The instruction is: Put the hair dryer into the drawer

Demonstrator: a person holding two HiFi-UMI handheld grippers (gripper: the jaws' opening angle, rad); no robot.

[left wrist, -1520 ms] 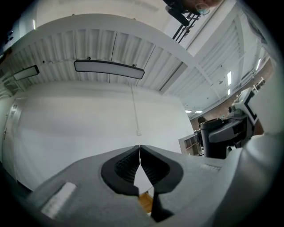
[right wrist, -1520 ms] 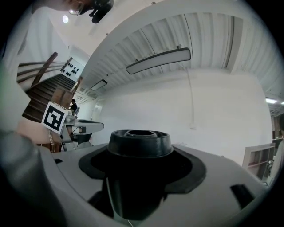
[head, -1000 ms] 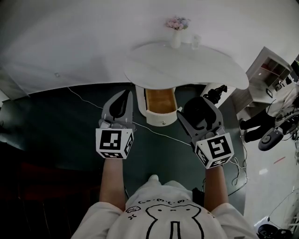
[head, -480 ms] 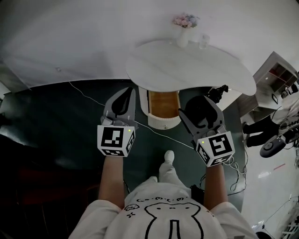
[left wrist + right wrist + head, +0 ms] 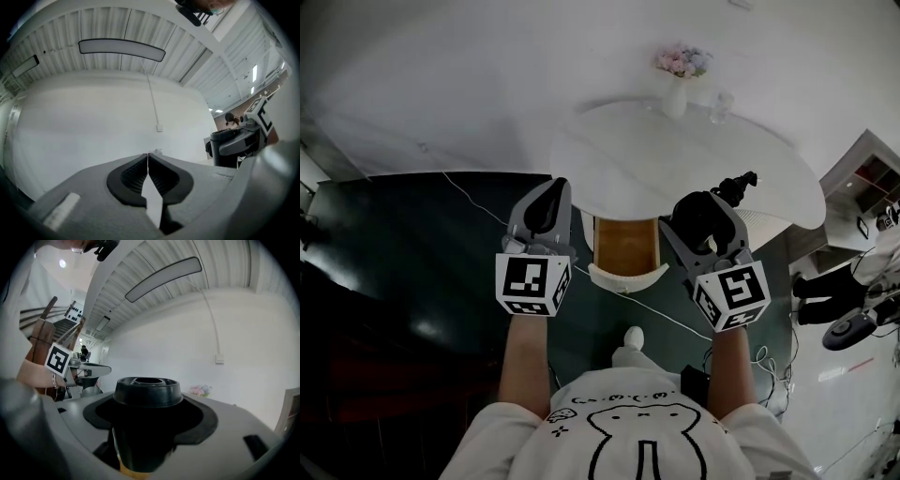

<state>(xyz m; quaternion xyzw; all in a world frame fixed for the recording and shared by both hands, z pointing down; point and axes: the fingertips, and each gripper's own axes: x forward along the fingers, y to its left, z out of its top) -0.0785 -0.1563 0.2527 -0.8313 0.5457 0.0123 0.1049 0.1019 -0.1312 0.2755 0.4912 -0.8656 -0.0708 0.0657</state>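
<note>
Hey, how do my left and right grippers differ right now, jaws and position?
The left gripper has its jaws shut together on nothing, while the right gripper is clamped on the black hair dryer. The left gripper sits to the left of the open drawer, the right gripper to its right. Both point toward the white table at about the same height in the head view.

Your left gripper (image 5: 557,187) is grey w/ black pads (image 5: 127,177) inside. Your right gripper (image 5: 703,204) is grey too. Each has a cube (image 5: 532,283) w/ black & white squares. Hair dryer (image 5: 147,392): black. Drawer (image 5: 623,246): white outside, orange-brown inside. Table (image 5: 675,155) & wall (image 5: 487,66): white. Floor (image 5: 412,234): dark green. Flowers (image 5: 682,61): pink. Your shirt (image 5: 572,441): white w/ black line drawing.
</note>
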